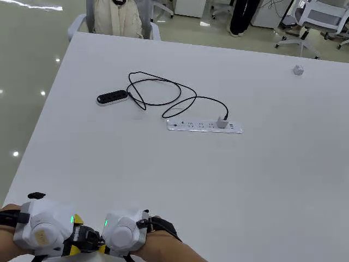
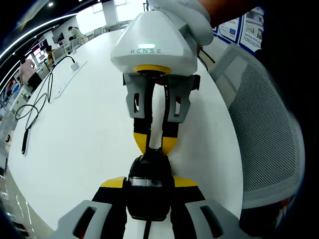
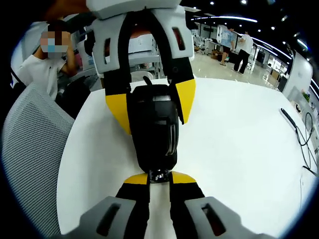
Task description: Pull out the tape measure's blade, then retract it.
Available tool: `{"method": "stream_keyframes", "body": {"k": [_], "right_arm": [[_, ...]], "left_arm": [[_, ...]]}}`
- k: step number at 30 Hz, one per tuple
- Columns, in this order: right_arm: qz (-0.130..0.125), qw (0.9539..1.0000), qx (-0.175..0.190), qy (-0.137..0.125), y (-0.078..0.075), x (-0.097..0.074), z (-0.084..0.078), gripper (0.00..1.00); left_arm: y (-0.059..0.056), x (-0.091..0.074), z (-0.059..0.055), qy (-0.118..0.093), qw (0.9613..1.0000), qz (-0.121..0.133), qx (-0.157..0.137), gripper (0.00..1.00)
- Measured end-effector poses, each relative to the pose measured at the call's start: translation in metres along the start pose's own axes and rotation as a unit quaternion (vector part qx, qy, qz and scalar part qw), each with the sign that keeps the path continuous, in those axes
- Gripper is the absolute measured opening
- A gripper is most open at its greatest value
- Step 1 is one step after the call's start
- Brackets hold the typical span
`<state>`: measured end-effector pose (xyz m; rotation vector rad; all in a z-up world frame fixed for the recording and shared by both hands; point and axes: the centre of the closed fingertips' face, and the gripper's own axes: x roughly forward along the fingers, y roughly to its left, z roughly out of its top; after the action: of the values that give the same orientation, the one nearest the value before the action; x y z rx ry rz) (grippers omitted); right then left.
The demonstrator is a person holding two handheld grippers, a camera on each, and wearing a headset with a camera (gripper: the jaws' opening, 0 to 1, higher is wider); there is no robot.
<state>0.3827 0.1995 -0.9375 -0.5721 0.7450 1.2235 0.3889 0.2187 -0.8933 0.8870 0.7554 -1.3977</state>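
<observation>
At the near edge of the white worktop [image 1: 218, 180], the left claw [image 2: 149, 183] pinches the black tape measure [image 3: 152, 124]. The facing right claw [image 3: 158, 180] is clamped on its blade tip [image 3: 159, 174].

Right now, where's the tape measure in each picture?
Head view: bottom-left edge, mostly hidden.
Left gripper view: tape measure low centre, in the left gripper.
Right gripper view: centre, above the right gripper.
Shared landmark: black strip on the table.

Tape measure [image 3: 154, 137] partly hidden by left tongs [image 3: 151, 105], far grey object [image 1: 298, 70] unidentifiably small
</observation>
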Motion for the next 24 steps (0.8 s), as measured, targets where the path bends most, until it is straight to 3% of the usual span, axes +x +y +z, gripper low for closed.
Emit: {"method": "stream_keyframes", "body": {"k": [2, 6, 9, 15, 24], "right_arm": [[0.002, 0.9988, -0.049, 0.003, 0.0006, 0.0, 0.0004, 0.16], [-0.002, 1.0, 0.006, -0.005, 0.0006, -0.0001, -0.0014, 0.16], [0.005, 1.0, -0.004, -0.007, 0.0002, 0.0001, -0.001, 0.15], [0.007, 0.9998, 0.001, 0.017, 0.0004, 0.0013, -0.0017, 0.14], [0.009, 0.9996, -0.007, 0.025, -0.0006, -0.0008, -0.0052, 0.13]], "left_arm": [[-0.0004, -0.0001, 0.0, -0.003, 1.0, 0.001, 0.001, 0.3], [0.0, -0.0002, -0.0003, 0.0, 1.0, 0.002, -0.002, 0.3], [0.0001, -0.0002, -0.0007, 0.003, 1.0, 0.002, -0.003, 0.3], [0.0001, -0.0003, -0.0017, -0.003, 1.0, 0.0, -0.008, 0.3], [0.0001, 0.0005, -0.0024, 0.008, 0.9999, 0.0, -0.012, 0.3]]}}
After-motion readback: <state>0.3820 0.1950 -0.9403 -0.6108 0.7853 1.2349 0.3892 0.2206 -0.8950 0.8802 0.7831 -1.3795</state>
